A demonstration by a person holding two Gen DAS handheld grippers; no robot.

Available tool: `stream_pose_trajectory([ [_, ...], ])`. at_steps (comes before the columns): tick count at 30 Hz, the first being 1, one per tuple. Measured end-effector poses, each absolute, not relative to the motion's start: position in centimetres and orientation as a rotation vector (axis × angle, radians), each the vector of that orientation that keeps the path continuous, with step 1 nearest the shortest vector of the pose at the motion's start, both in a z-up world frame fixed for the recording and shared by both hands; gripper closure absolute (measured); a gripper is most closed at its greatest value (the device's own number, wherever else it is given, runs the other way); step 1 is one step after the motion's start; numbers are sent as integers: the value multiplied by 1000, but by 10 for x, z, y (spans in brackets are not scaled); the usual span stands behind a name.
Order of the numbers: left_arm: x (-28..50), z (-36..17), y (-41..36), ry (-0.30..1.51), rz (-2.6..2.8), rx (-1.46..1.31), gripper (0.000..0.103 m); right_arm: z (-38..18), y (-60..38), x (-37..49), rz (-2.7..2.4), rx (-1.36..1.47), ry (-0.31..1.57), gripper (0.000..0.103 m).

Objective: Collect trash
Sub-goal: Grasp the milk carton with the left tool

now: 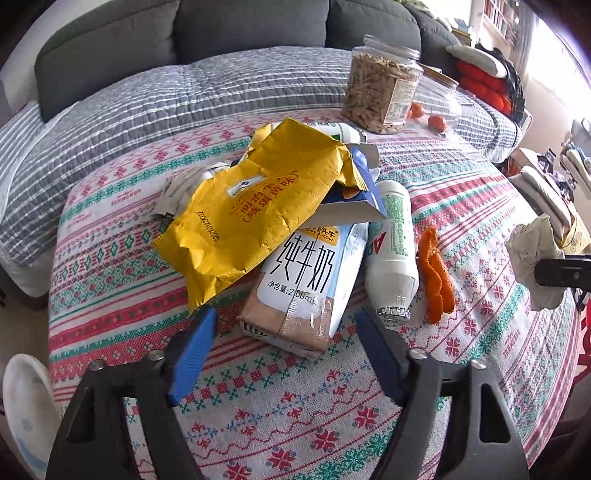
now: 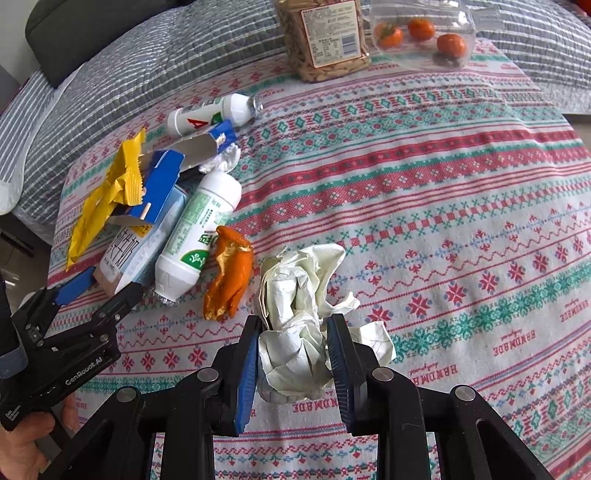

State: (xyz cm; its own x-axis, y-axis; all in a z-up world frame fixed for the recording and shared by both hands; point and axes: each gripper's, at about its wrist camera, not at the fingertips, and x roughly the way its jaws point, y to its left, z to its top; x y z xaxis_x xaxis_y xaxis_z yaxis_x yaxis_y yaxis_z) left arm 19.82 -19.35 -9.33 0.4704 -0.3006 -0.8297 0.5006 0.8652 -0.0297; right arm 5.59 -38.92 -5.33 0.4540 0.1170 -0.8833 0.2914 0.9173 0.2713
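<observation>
Surface: table under a patterned cloth (image 2: 424,177) in red, green and white bands; a sofa with a grey striped quilt (image 1: 155,99) behind it.

Trash pile, left part of the table:
- Yellow snack wrapper (image 1: 255,210), crumpled, lying on top of the pile.
- Milk carton (image 1: 306,280), white and blue, on its side, partly under the wrapper.
- Blue and white torn box (image 2: 159,188), resting on the carton.
- White drink bottle (image 1: 393,251) with green label, on its side, touching the carton's right edge.
- Second white bottle (image 2: 210,116), at the far side of the pile.
- Orange peel (image 2: 231,273), just beside the first bottle, on the cloth.

Crumpled white paper (image 2: 299,325): pinched between the blue pads of the right gripper (image 2: 293,332), near the peel.

Left gripper (image 1: 284,325): jaws spread wide, tips to either side of the carton's near end, not gripping it. A hand (image 2: 22,443) holds its handle.

Other items: clear jar of snack sticks (image 1: 380,92) and a clear container of small oranges (image 2: 421,31) at the far edge; white plate (image 1: 26,406) at the lower left.
</observation>
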Motion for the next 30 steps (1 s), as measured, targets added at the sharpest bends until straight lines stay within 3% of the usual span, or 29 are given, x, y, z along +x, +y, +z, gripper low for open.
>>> stream_pose_trajectory([
  [1, 199, -95, -194, 972, -505, 234, 42, -53, -389, 56, -112, 413, 1102, 71],
  [13, 165, -55, -170, 914, -531, 219, 44, -39, -382, 50, -101, 412, 1061, 71],
  [30, 124, -2, -67, 901, -465, 10, 45, -8, -316, 49, 6, 350, 988, 71],
])
